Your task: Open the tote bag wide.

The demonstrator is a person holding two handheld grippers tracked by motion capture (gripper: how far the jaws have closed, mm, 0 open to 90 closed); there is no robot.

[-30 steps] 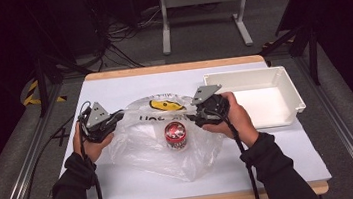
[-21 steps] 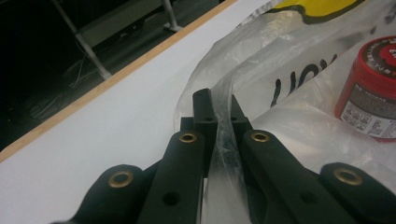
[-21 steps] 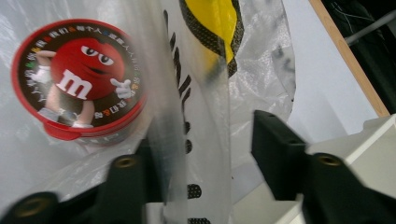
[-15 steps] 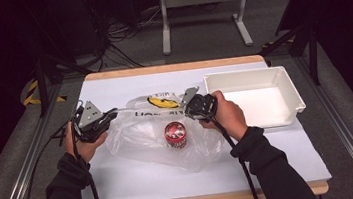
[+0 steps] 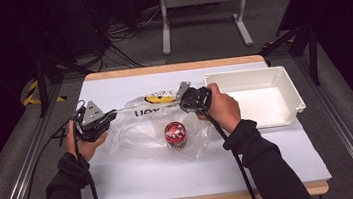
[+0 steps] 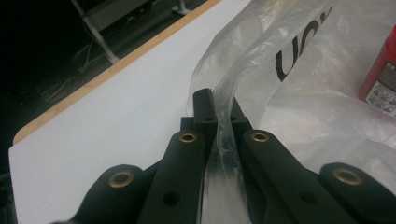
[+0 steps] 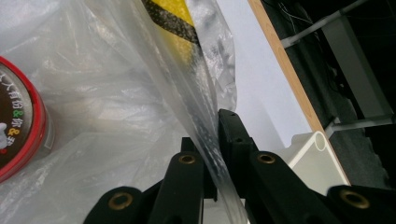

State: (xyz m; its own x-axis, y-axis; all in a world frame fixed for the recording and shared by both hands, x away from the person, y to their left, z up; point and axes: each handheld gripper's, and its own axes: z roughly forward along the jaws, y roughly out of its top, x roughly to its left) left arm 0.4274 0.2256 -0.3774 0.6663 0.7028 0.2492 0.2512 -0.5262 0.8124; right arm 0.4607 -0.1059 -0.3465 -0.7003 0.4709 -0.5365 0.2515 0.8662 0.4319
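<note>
Clear bag point(image 5: 142, 128) stretched on a white table point(image 5: 173, 175) between 2 grippers, left point(image 5: 108, 118) and right point(image 5: 184, 101), each clamped on a bag edge. Inside the bag, a red can point(image 5: 175, 135). Right of the bag, a white tray point(image 5: 284, 92).

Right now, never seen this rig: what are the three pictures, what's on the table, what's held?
No robot: a person holds a hand-held gripper in each hand. The high view looks down on the table. The other two views come from cameras riding on each gripper. The left gripper and right gripper are each shut on an edge of a clear plastic bag, stretching it between them. A red can stands inside the bag. A white bin sits to the right.
</note>
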